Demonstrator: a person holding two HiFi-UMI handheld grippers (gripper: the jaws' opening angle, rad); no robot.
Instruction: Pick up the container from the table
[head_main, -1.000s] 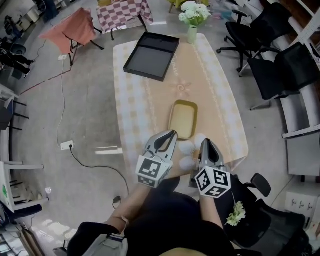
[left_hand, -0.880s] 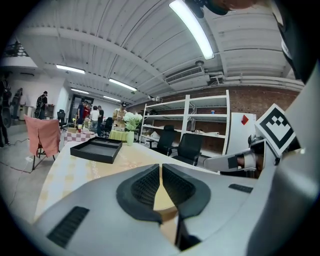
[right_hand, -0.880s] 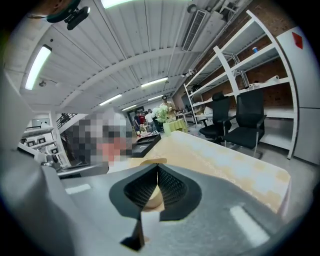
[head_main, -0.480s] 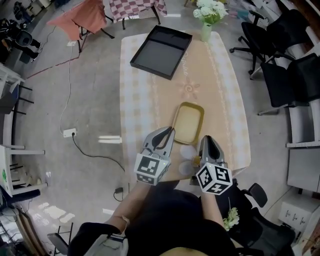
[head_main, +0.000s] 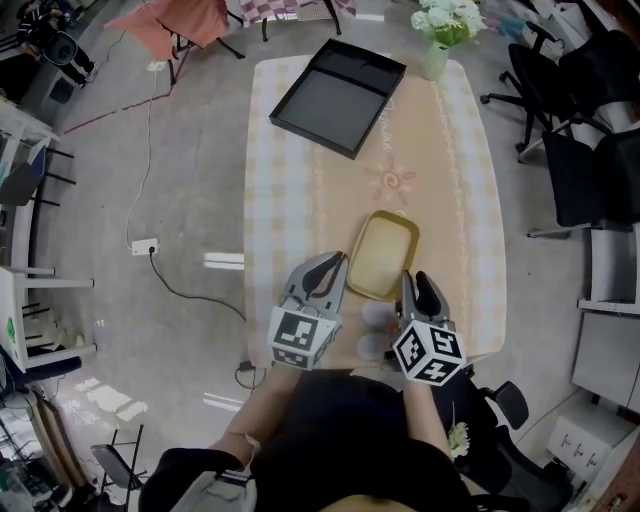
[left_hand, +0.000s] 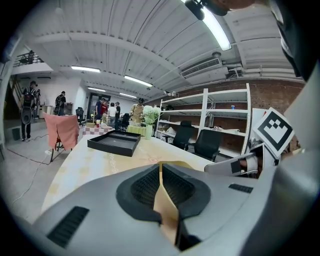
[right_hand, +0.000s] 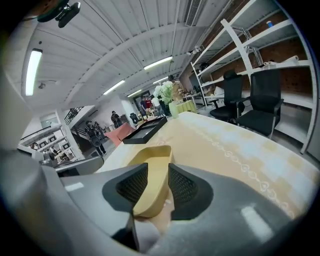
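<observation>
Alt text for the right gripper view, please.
The jaws of the right gripper, which have just been opening, stand apart with the near end of a shallow yellow rectangular container in the gap, ungripped, on a beige patterned tablecloth. Beyond: a black tray and a vase of white flowers.

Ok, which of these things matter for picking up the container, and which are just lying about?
For the job:
container
table it sits on

Lying about:
black tray
vase of flowers
two white round things at the near edge
chairs
</observation>
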